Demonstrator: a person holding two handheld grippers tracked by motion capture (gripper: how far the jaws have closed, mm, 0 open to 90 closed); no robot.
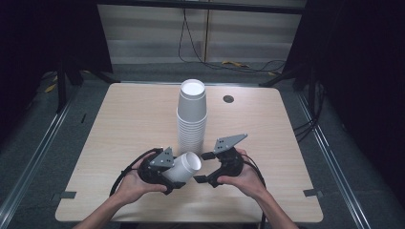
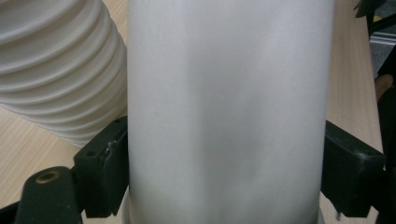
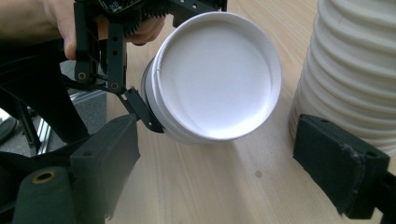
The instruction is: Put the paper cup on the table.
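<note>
High view | left hand-held gripper pinching white cup | right hand-held gripper spread, empty

**Black grippers, grey plates, bare forearms**

Each gripper, left gripper and right gripper, is black with blocky padded jaws, a brass-ringed screw hole, a grey three-cornered plate dotted with screws, and a trailing black cable. No sleeves cover the forearms.

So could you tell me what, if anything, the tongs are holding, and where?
The left tongs clamp a white paper cup across its side wall; the right tongs hold nothing.
</note>
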